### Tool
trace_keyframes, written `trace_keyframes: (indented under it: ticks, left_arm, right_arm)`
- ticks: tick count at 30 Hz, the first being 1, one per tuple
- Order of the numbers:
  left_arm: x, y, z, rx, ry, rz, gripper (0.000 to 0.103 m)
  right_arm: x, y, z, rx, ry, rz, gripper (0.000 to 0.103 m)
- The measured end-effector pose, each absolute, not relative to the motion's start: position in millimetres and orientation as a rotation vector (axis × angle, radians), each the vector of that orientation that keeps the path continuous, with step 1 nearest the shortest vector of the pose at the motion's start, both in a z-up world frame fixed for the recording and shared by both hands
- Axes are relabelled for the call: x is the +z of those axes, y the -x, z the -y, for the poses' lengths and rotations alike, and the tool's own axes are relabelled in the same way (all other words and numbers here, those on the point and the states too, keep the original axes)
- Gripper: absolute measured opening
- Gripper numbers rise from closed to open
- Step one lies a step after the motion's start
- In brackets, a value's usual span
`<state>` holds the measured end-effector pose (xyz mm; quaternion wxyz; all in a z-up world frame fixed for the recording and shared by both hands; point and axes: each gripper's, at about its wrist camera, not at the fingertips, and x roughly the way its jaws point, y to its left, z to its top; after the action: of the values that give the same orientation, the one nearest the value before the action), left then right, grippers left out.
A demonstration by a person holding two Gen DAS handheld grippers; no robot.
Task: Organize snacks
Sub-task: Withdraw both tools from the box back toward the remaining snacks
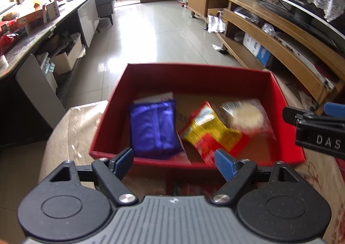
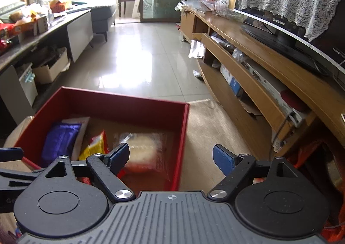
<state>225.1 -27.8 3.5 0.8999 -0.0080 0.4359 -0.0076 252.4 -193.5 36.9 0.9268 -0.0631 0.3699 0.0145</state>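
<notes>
A red box (image 1: pixel 151 71) (image 2: pixel 107 101) stands on a table with a beige cloth (image 1: pixel 82 119) (image 2: pixel 207 127). Inside lie a purple packet (image 1: pixel 153 127) (image 2: pixel 59 140), a yellow and red packet (image 1: pixel 211 132) (image 2: pixel 96 148) and a clear packet with a pale round cake (image 1: pixel 248 114) (image 2: pixel 144 147). My left gripper (image 1: pixel 175 164) hangs open over the box's near wall, nothing between its fingers. My right gripper (image 2: pixel 171 159) is open above the box's right near corner, empty; it also shows at the right edge of the left wrist view (image 1: pixel 312 114).
A long wooden TV cabinet (image 2: pixel 258 67) with a television (image 2: pixel 291 35) runs along the right. A dark counter (image 1: pixel 32 37) with boxes and snack packets lines the left. Tiled floor (image 1: pixel 151 35) stretches beyond the table toward a sofa and a chair.
</notes>
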Motion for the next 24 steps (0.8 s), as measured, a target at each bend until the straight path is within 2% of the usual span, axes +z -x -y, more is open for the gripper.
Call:
trace_keyframes:
  ticks: [24]
  left_arm:
    - [-32.9,-149.9,90.5,-0.127,0.192,-1.095,0.079]
  right_arm:
    - [19.6,-196.5,243.3,-0.005,0.123,-0.884,0.091]
